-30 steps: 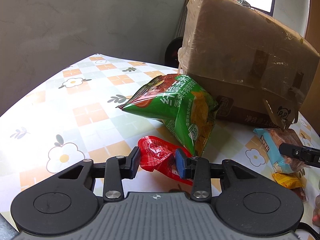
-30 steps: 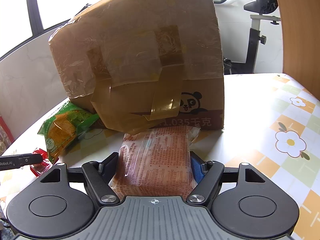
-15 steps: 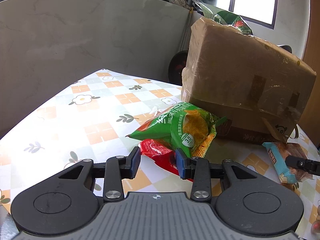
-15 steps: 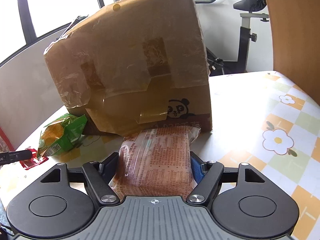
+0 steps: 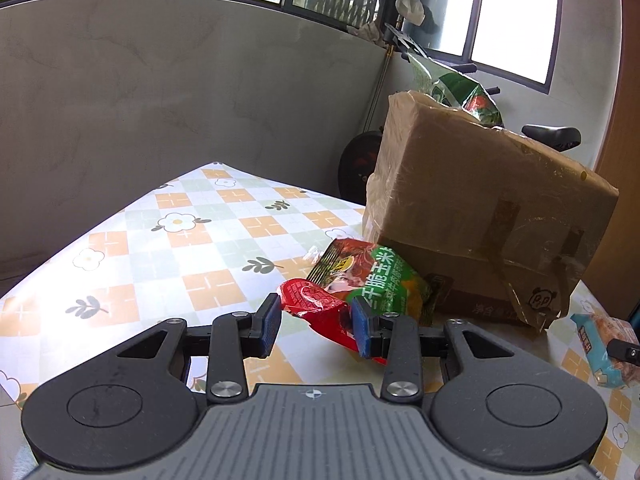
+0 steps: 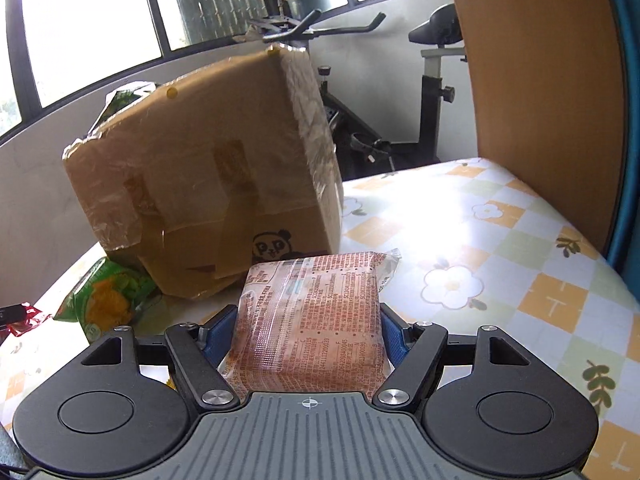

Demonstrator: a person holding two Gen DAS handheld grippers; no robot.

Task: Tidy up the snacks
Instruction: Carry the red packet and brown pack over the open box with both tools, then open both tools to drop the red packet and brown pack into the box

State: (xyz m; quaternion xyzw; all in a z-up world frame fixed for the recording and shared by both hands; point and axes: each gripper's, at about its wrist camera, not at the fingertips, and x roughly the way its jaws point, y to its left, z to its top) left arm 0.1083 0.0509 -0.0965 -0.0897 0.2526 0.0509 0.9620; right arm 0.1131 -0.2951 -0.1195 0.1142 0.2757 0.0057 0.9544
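The tabletop [image 5: 188, 240] wears a checked cloth with orange squares and white flowers. On it sits a big taped-up cardboard box [image 6: 208, 176] with a little panda printed low on its front, and a green snack bag [image 5: 460, 92] pokes out of the top. Behind the box there's an exercise bike [image 6: 432, 80]. Leaning on the box's lower left corner is a green corn-snack bag [image 5: 384, 284]. The right claw [image 6: 307, 334] is clamped on a brown-orange printed snack pack [image 6: 312, 320], pads tight on both sides, held in front of the box near the panda. The left claw [image 5: 316, 322] has a small crumpled red packet [image 5: 320, 308] between its blue pads; the right pad touches it, but whether it's really pinched or just sitting there is hard to tell.
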